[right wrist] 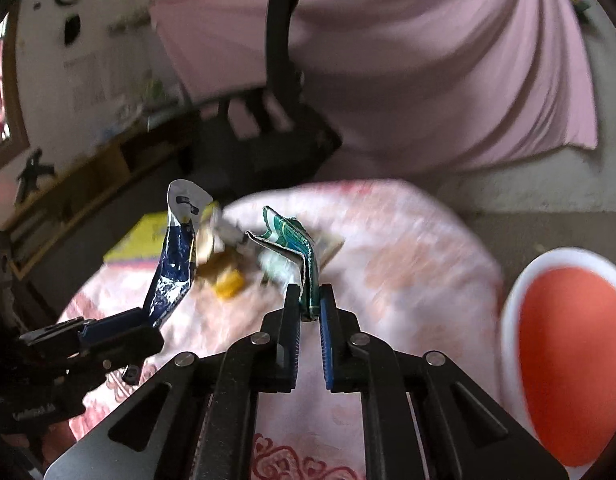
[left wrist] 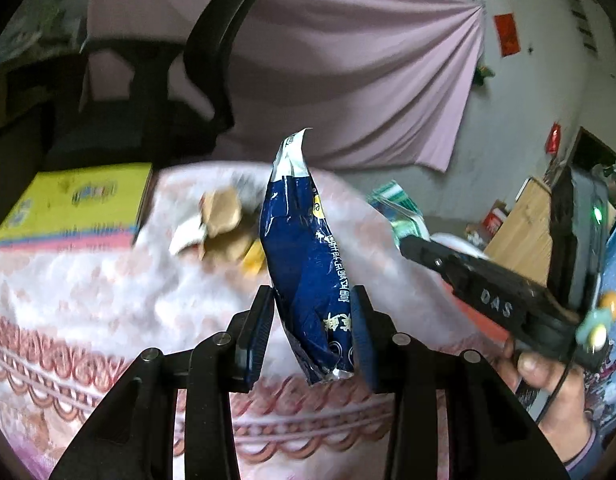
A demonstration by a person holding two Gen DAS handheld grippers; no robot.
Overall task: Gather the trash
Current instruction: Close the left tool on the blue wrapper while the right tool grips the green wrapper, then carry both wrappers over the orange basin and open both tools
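Note:
My left gripper (left wrist: pixel 313 300) is shut on a blue snack wrapper (left wrist: pixel 304 248) and holds it upright above the round table; the wrapper also shows in the right wrist view (right wrist: pixel 172 264). My right gripper (right wrist: pixel 309 300) is shut on a green wrapper (right wrist: pixel 296 248), lifted above the table; in the left wrist view it (left wrist: pixel 404 246) reaches in from the right with the green wrapper (left wrist: pixel 400 208). A blurred pile of brown paper and yellow scraps (left wrist: pixel 224 224) lies on the far side of the table, also seen from the right wrist (right wrist: pixel 224 268).
A pink patterned cloth (left wrist: pixel 108 288) covers the table. A yellow box (left wrist: pixel 76 208) lies at its far left edge. A black office chair (right wrist: pixel 276 128) stands behind. An orange bin with a white rim (right wrist: pixel 568 360) stands to the right of the table.

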